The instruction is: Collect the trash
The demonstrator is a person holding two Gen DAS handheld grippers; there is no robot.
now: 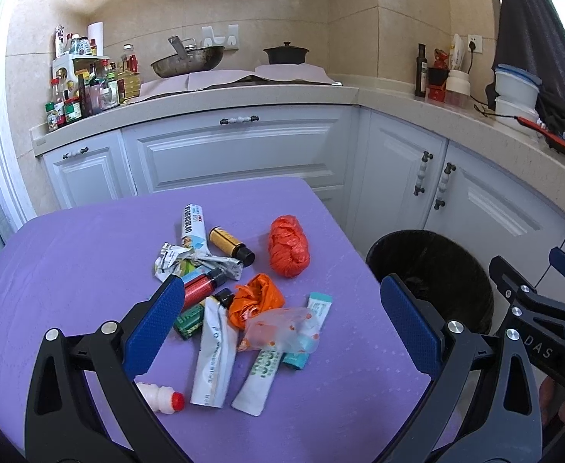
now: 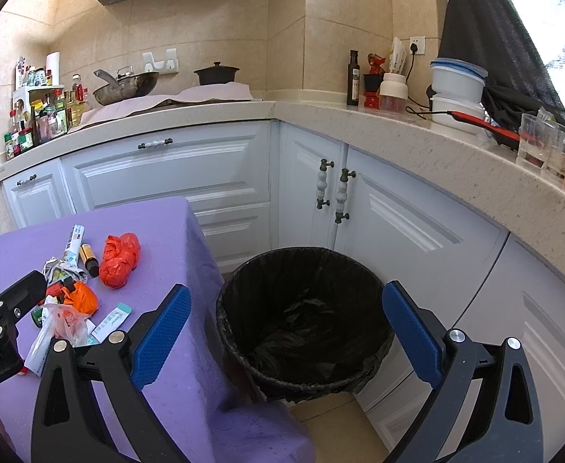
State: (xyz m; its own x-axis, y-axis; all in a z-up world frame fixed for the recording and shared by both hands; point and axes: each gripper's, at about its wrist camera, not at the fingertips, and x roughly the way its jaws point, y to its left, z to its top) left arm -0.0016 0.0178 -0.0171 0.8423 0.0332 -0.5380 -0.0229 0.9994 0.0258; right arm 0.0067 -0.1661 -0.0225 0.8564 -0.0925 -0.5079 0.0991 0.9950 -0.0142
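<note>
left gripper [image 1: 282, 320]: fingers spread wide, empty, hovering over the litter
right gripper [image 2: 288, 332]: fingers spread wide, empty, above the bin
trash pile [image 1: 240, 301]: on the purple tablecloth [image 1: 70, 270]; two orange bag wads, four small bottles, several tubes and sachets
bin [image 2: 305, 320]: one, black-lined, on the floor just beside the table

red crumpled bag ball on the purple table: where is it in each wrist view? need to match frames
Left wrist: red crumpled bag ball just right of centre, on the purple tablecloth, right of the amber bottle.
Right wrist: same ball left of centre, again right of the amber bottle.
Shared landmark: black lined trash bin, right of the table in the left view, centre in the right.
</note>
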